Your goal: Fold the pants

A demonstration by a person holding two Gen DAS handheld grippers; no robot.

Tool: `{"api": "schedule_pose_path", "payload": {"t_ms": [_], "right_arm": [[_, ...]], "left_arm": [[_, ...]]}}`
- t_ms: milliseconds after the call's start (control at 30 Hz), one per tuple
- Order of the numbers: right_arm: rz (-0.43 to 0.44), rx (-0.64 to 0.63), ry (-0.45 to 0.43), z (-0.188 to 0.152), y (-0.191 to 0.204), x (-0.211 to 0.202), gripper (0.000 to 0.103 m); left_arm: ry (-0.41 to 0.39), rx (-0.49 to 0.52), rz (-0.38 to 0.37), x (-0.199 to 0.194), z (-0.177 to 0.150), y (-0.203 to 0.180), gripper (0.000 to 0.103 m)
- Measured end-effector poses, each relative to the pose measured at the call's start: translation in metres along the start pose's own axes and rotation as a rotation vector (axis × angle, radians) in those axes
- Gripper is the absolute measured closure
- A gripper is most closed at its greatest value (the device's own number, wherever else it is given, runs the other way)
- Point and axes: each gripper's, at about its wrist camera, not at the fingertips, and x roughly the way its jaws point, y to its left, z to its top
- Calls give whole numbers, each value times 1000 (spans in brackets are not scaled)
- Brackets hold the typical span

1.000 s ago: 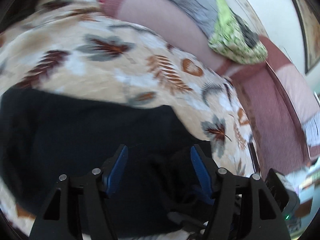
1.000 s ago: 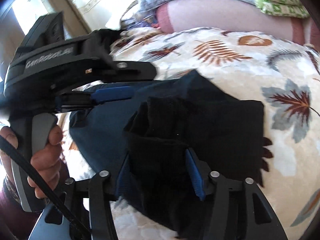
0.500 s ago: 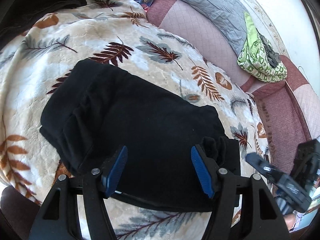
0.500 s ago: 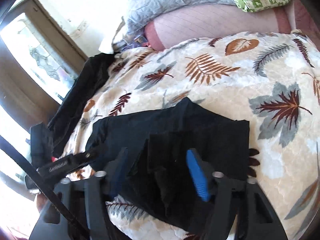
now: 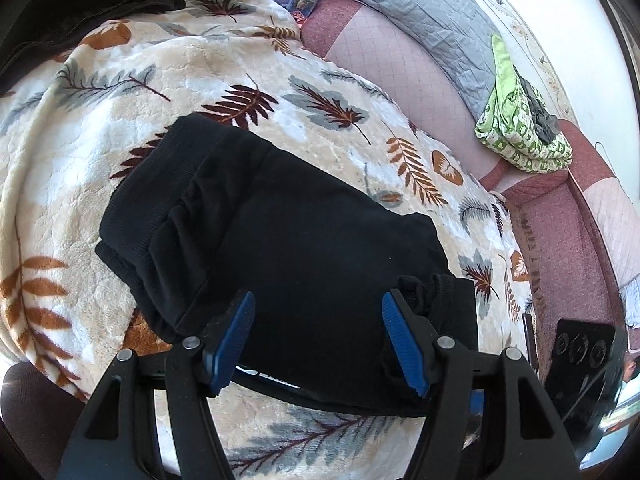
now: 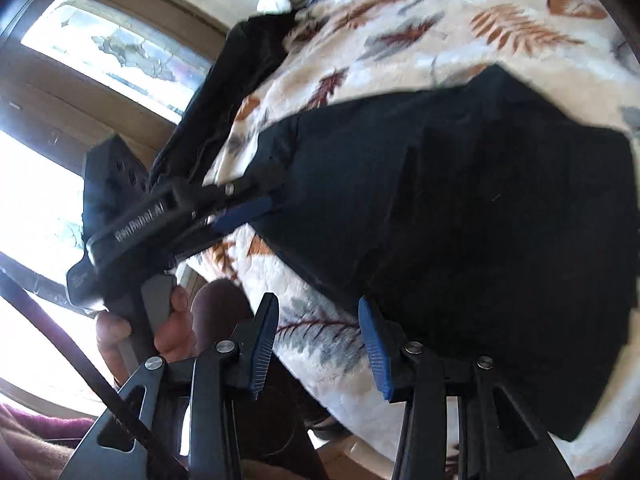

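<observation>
The right claw has let go of the pants and pulled back, gaping.

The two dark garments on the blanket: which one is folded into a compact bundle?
The black pants in the middle of the leaf-print blanket, just beyond the open left gripper. The other dark garment lies crumpled at the blanket's far edge.

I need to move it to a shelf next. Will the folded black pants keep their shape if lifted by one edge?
Probably not: the black fabric pants look soft, with gathered wrinkles, so the layers would likely droop open. Resting on the plush leaf-print blanket, they may drag rather than slide.
</observation>
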Motion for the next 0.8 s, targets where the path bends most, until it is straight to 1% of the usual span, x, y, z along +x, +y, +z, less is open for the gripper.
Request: {"api": "schedule_pose_path", "payload": {"t_ms": [167, 267, 333, 433, 467, 500, 533, 633, 667, 733, 767, 800], "right_arm": [[-100, 73, -123, 21, -21, -27, 57], [-198, 88, -144, 40, -27, -21, 66], [-232, 98, -127, 52, -31, -6, 66], [-255, 111, -68, 66, -37, 30, 65], [-262, 113, -70, 68, -39, 34, 64], [-260, 115, -78, 69, -39, 35, 60], [-247, 117, -79, 68, -37, 31, 58], [-220, 76, -121, 58, -25, 10, 57], [-216, 51, -126, 50, -19, 1, 57], [-213, 31, -115, 42, -13, -1, 57], [-209, 28, -103, 35, -12, -1, 54], [-206, 30, -81, 28, -14, 1, 47]], "left_arm": [[15, -6, 4, 6, -3, -1, 38], [23, 1, 9, 8, -5, -4, 38], [23, 1, 12, 7, -5, -5, 38], [15, -18, 14, 2, -5, 0, 37], [12, -22, 17, 0, -4, 2, 37], [8, -26, 20, -2, -4, 4, 36], [2, -33, 22, -5, -4, 7, 36], [-24, -67, 27, -14, -2, 19, 35], [-34, -84, 25, -16, 0, 23, 35], [-54, -119, 13, -20, 2, 30, 35], [-64, -132, 16, -23, 2, 33, 35], [-75, -141, 22, -25, 3, 35, 35]]}}
